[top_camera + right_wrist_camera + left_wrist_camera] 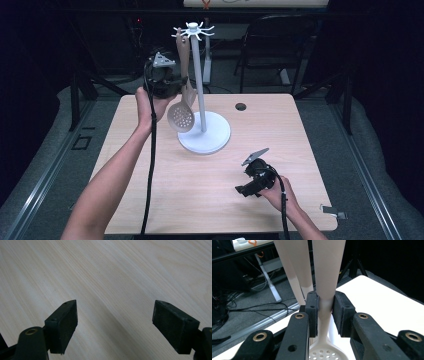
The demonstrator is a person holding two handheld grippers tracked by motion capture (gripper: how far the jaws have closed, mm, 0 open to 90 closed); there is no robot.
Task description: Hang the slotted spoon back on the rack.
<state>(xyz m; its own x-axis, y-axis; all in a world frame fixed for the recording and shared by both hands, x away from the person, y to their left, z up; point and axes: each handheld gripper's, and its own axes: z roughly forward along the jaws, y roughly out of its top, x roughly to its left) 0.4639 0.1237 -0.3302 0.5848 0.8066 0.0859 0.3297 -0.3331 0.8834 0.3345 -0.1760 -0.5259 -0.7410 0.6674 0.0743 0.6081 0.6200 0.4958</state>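
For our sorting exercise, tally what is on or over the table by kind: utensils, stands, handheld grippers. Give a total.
Utensils: 1, a slotted spoon, its handle clamped by the left gripper
Stands: 1, a white stand with hooks on top
Grippers: 2, the left and the right gripper, the latter open over the table
Total: 4

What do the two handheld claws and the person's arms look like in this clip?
Both claws, left claw and right claw, are black, with flat rectangular pads on pivoted links with brass-coloured rivets. Each carries a grey three-cornered plate and trails a black cable. The forearms are bare, sleeveless.
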